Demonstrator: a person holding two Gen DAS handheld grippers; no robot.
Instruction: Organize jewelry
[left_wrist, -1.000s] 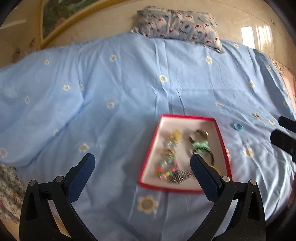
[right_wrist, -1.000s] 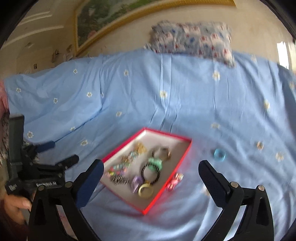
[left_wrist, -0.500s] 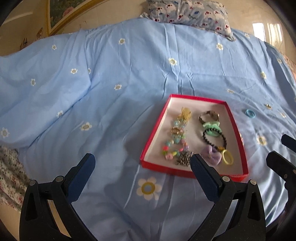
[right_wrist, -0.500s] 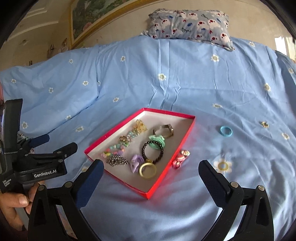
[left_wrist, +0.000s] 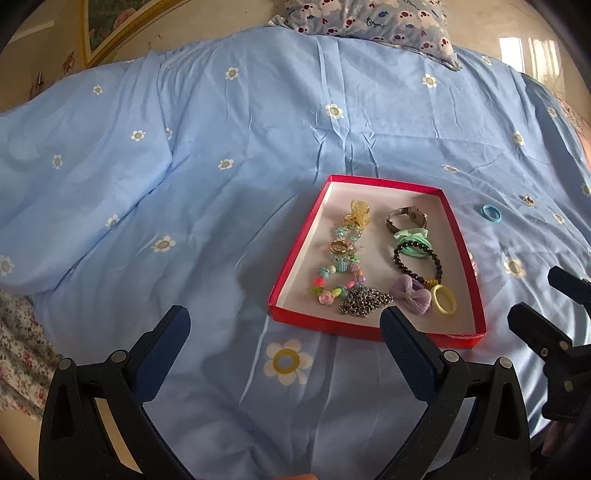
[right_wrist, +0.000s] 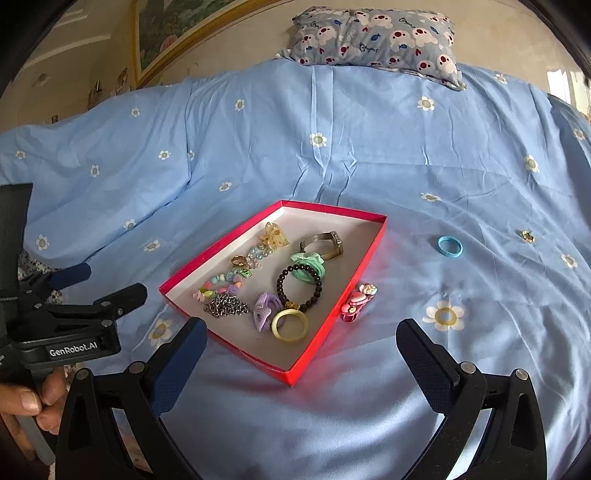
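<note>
Both grippers, left (left_wrist: 284, 328) and right (right_wrist: 301, 341), jaws apart, empty, short of red tray (right_wrist: 321, 325); pink clip (right_wrist: 357, 301) touching its right wall, blue ring (right_wrist: 449, 246) and possibly a small charm (right_wrist: 526, 235) farther right; next: collect strays.

Blue daisy-print bedspread (right_wrist: 369, 155), patterned pillow (right_wrist: 376, 35), gilt-framed painting (right_wrist: 166, 33) on beige wall.

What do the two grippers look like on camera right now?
Both are black plastic frames with silver rivets and dark blue textured pads. The left gripper carries white "GenRobot.AI" lettering; a bare hand grips it. The right gripper looks identical.
</note>
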